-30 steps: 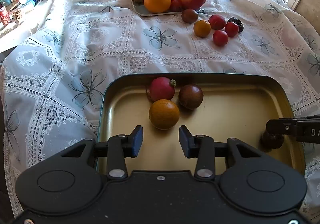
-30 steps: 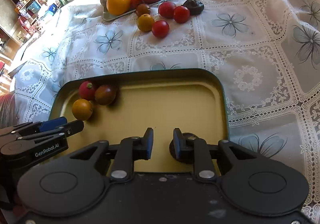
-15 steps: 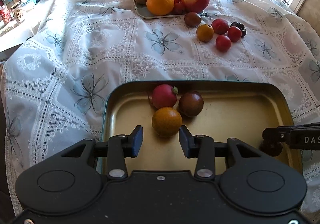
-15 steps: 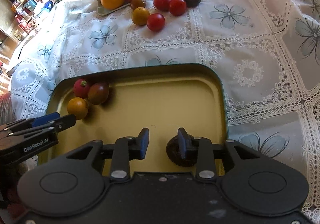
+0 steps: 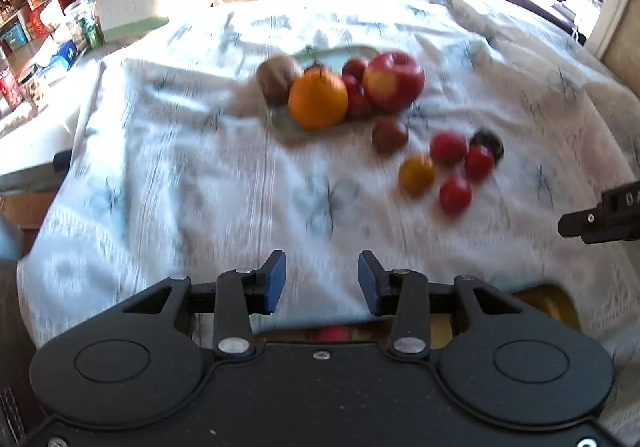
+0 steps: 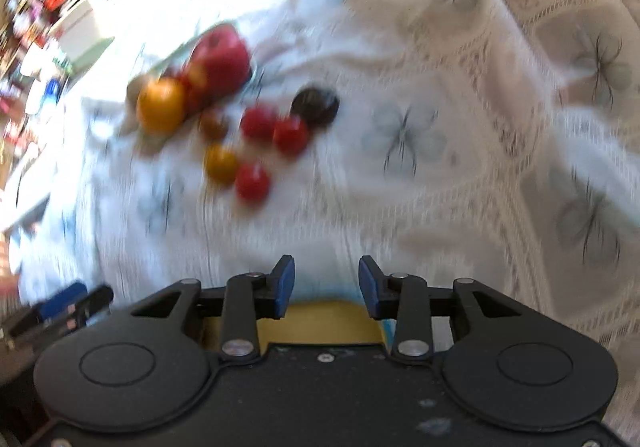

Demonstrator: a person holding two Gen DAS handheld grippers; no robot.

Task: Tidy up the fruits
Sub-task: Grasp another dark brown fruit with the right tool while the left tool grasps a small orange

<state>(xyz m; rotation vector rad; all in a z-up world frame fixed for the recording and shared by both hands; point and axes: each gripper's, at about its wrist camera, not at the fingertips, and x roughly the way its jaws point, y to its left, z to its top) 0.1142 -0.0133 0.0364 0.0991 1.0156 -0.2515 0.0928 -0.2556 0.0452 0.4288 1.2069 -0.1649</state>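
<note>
While both pictures are blurry, I count three red tomatoes (image 5: 454, 193) and one big orange (image 5: 318, 98); my left hand-held gripper (image 5: 322, 282) and right hand-held gripper (image 6: 326, 286) gape wide, holding nothing.

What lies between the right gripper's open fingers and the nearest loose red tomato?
Only bare tablecloth separates the right gripper from the red tomato, per the right wrist view.

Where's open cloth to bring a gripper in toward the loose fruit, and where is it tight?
Bare tablecloth lies between the left gripper and the plate; more shows right of the dark fruit, ahead of the right gripper. It is crowded around the small orange fruit and red fruits, clustered beside the plate. Both views are blurred.
</note>
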